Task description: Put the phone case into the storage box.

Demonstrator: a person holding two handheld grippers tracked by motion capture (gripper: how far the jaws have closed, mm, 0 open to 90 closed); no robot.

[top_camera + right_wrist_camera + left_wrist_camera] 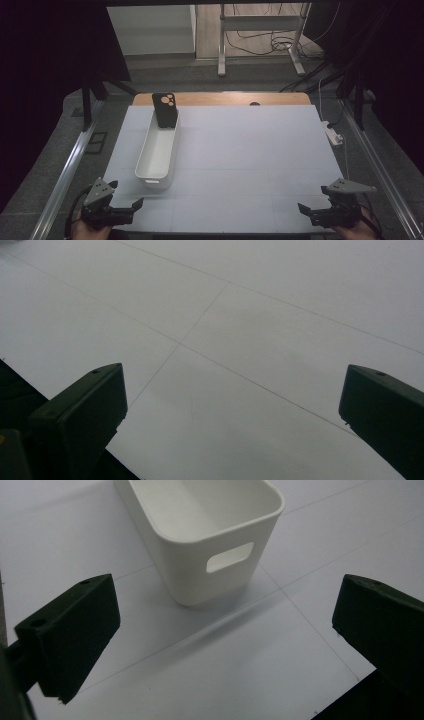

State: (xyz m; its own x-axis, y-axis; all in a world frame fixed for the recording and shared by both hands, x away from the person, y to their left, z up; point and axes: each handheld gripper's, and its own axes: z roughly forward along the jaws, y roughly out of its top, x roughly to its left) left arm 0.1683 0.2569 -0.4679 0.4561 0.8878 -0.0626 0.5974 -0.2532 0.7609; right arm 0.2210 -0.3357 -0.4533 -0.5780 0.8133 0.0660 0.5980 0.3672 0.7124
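With both tools wide open and empty, the left tool point(127, 206) should approach the bin point(157, 150) squarely to reach the phone point(165, 110) while the right tool point(312, 211) waits at the worktop point(250, 165) edge.

Bin point(159, 150): on the table point(250, 165), left of its middle, its long side running away from me
Phone case point(164, 110): in the far end of the bin, upright, leaning on the far wall
My left gripper point(131, 210): at the near left corner, just before and left of the bin's near end
My right gripper point(311, 212): at the near right corner, well apart from the bin
Power strip point(334, 134): beside the table's right edge
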